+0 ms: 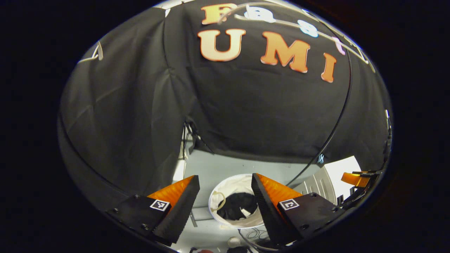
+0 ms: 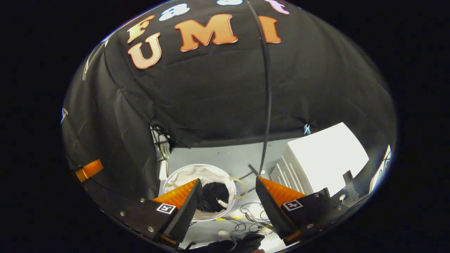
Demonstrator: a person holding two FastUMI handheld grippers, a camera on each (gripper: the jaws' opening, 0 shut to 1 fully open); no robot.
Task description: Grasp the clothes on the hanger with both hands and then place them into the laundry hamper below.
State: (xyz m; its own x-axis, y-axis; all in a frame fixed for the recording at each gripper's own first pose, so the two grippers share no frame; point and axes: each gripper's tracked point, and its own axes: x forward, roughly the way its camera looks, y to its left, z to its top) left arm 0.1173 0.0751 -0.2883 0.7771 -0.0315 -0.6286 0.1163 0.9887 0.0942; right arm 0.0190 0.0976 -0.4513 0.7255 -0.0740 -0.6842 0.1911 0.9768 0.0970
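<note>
The round white laundry hamper (image 1: 215, 214) stands on the grey floor below, with a black garment (image 1: 238, 206) lying inside it. My left gripper (image 1: 225, 205) hangs open above the hamper, nothing between its fingers. In the right gripper view the same hamper (image 2: 175, 179) sits low and left of centre, the black garment (image 2: 214, 196) inside it. My right gripper (image 2: 227, 202) is open too, high over the hamper's right side. The other gripper's tip (image 1: 355, 179) peeks in at the far right of the left gripper view, and likewise at the left edge (image 2: 88, 170) of the right gripper view.
A white drawer unit (image 2: 323, 158) stands to the right of the hamper. A thin black pole (image 2: 265, 91) rises from the floor beside it. Loose cables (image 2: 251, 216) lie on the floor in front of the hamper. A pale hanger (image 1: 299, 26) shows up near the top.
</note>
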